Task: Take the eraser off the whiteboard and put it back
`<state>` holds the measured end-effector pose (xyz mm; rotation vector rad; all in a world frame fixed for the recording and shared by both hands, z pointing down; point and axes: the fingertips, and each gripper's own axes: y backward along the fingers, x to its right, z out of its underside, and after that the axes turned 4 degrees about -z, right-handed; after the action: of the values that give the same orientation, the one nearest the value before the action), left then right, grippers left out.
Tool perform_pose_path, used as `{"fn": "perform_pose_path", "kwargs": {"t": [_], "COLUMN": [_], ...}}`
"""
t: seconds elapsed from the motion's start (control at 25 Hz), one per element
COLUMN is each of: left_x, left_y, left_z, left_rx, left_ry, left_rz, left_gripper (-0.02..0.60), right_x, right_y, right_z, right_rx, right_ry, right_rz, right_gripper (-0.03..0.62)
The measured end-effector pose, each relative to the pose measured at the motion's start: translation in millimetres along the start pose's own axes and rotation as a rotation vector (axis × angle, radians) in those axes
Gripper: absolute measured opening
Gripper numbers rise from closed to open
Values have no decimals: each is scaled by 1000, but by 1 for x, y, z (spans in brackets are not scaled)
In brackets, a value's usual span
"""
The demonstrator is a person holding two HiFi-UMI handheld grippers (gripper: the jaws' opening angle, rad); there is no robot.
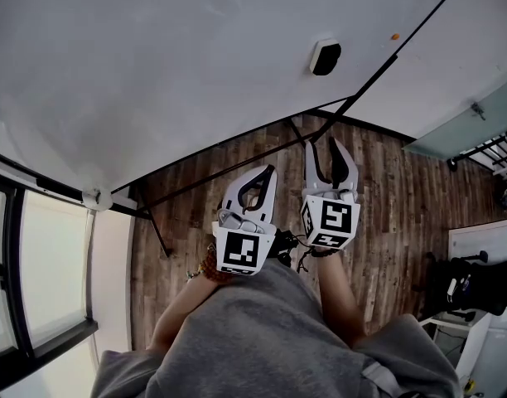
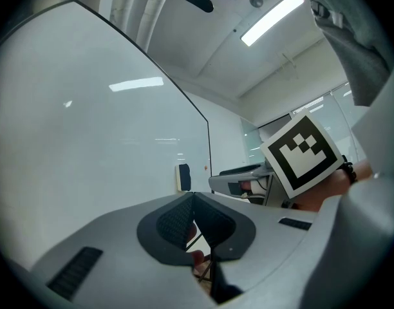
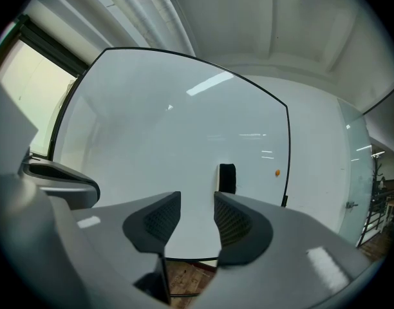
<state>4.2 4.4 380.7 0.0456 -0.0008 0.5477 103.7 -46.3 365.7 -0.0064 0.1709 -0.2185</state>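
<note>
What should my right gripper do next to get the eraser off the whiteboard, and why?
Probably move the right gripper forward toward the eraser: its jaws stand apart with nothing between them, and the eraser sits on the whiteboard ahead, slightly right of the gap.

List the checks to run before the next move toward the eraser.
1. Eraser stuck on the whiteboard: ok.
2. Right hand-held gripper jaws apart, nothing between: ok.
3. Eraser centred in that gap: not ok, sits right of it.
4. Right hand-held gripper at the eraser: not ok, short of it.
5. Gap wide enough for eraser: cannot tell.
6. Left hand-held gripper shut, empty, beside the right: ok.
</note>
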Motion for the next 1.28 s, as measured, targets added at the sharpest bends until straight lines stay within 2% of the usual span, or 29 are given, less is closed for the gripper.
{"fn": "perform_pose_path", "kwargs": {"t": [0.24,0.52,0.76,0.92,1.28], "left_x": [1,1,3,3,8], "left_y": [2,2,3,6,7], "left_z": [1,0,3,2,-1], "left_rx": [-2,-5,-6,-10,-4], "left_ry": [-2,-6,-32,-21,-19], "left_rz": [-2,-6,-7,-15,-5], "left_gripper": [8,8,8,8,8], "right_x": [0,-1,6,9,10], "right_y": [3,4,8,13,17], "right_z": [-2,-2,-4,-9,-11], "right_rx": [17,21,32,51,58], "right_ry": [-5,-11,10,38,40], "right_rz": [-4,-9,44,70,70], "right_gripper": [114,86,11,9,9]}}
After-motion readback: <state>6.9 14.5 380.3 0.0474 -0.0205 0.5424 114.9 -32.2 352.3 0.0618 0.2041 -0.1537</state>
